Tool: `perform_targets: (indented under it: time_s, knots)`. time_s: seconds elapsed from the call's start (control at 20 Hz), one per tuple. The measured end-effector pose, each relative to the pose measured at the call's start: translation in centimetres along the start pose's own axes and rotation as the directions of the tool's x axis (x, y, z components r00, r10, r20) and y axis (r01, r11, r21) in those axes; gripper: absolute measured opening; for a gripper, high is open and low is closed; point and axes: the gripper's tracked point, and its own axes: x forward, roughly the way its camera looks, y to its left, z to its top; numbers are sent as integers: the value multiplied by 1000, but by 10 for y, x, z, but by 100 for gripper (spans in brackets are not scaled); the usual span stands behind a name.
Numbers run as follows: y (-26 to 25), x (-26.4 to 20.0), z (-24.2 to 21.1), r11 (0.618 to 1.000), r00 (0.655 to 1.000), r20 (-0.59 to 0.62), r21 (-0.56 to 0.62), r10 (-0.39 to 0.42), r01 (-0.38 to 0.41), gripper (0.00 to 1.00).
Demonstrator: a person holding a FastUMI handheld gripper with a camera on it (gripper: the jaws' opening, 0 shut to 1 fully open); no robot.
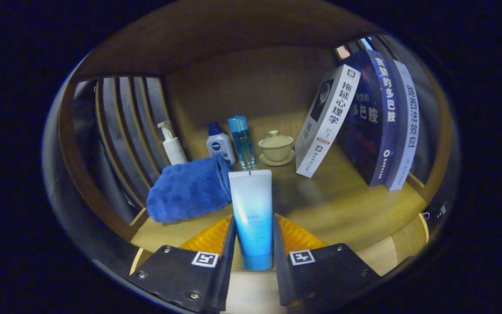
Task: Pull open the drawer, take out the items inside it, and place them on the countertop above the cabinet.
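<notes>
The tube [252,218] stands upright between the two fingers [253,250], which press on both its sides, cap down, above the wooden surface [342,205]. It is white on top and blue lower down. To its left lies a blue towel [188,189]; to the right, three leaning books [364,126].

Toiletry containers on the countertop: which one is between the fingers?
The blue-and-white tube, standing cap-down, with both fingers of the gripper pressed on its sides. The pump bottle, small white bottle and clear blue bottle stand beyond it, untouched.
</notes>
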Motion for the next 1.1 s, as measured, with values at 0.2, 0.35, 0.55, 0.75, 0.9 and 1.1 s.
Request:
perform_targets:
  time_s: [0.2,0.35,0.55,0.75,0.9,1.1]
  knots:
    - [-6,25,-6,999,999,-16,-7,-39,39,45]
    - [-8,35,-5,998,998,9,-26,-60,60,45]
    - [-6,33,-3,998,998,13,-26,-60,61,47]
    - [-11,15,2,996,996,40,-23,-84,85,84]
    - [-9,-10,3,998,997,34,0,-65,65,100]
    - [-5,-56,10,999,999,53,32,-12,10,100]
